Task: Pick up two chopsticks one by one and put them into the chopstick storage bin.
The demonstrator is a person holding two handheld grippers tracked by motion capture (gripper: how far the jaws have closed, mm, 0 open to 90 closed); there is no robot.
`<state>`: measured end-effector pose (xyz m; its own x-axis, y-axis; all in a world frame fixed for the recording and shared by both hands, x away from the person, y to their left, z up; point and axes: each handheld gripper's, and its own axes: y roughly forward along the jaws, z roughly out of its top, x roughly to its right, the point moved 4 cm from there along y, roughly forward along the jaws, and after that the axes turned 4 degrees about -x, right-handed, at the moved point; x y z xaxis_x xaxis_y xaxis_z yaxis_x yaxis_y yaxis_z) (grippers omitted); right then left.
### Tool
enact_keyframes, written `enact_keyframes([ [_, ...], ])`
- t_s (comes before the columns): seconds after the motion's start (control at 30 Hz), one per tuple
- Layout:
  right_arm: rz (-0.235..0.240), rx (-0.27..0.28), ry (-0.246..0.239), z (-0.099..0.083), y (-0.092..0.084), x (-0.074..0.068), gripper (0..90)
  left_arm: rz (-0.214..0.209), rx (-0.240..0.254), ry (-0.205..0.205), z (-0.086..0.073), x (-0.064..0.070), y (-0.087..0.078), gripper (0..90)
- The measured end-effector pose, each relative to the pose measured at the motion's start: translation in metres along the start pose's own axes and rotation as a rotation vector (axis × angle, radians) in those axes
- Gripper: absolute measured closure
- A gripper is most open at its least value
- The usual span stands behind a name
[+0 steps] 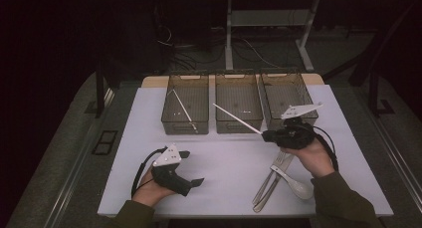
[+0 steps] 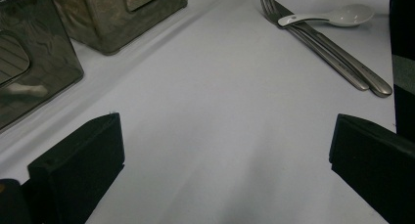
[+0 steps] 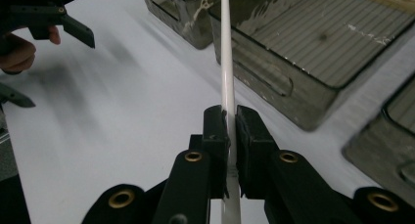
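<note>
Here, white table (image 1: 224, 158), three smoky bins (image 1: 239, 108), dark room.

The thin white chopstick (image 3: 226, 62) is running off the top edge of the right gripper view, and its lower stretch is hiding between the black pads of the right gripper (image 3: 231, 136). The white tabletop (image 3: 122, 111) behind it is smearing into blur there. In the left gripper view, the two smoked-plastic bins (image 2: 117, 18) are being cropped by the top and left edges, and the steel fork (image 2: 274, 9) is losing its tine tips at the top. In the high view, the fork's handle (image 1: 263, 188) is lying against another steel handle, too small to identify, and the white ceramic spoon (image 1: 298, 188) is partly disappearing under the person's right hand (image 1: 313, 158).
</note>
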<state>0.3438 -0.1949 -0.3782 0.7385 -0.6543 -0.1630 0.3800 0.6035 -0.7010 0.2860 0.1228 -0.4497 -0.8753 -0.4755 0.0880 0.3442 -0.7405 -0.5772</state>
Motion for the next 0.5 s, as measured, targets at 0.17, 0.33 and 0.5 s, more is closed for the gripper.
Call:
enact_keyframes([
  [0.17, -0.010, -0.017, -0.011, 0.019, 0.013, -0.004, 83.6, 0.003, 0.003, 0.006, 0.000, -0.001, -0.001, 0.0],
  [0.33, -0.020, -0.036, -0.012, 0.035, 0.024, -0.008, 83.6, 0.001, 0.003, 0.002, 0.000, -0.001, -0.001, 0.0],
  [0.5, -0.029, -0.049, -0.014, 0.052, 0.034, -0.009, 83.6, 0.000, 0.005, 0.009, 0.001, -0.001, -0.002, 0.0],
])
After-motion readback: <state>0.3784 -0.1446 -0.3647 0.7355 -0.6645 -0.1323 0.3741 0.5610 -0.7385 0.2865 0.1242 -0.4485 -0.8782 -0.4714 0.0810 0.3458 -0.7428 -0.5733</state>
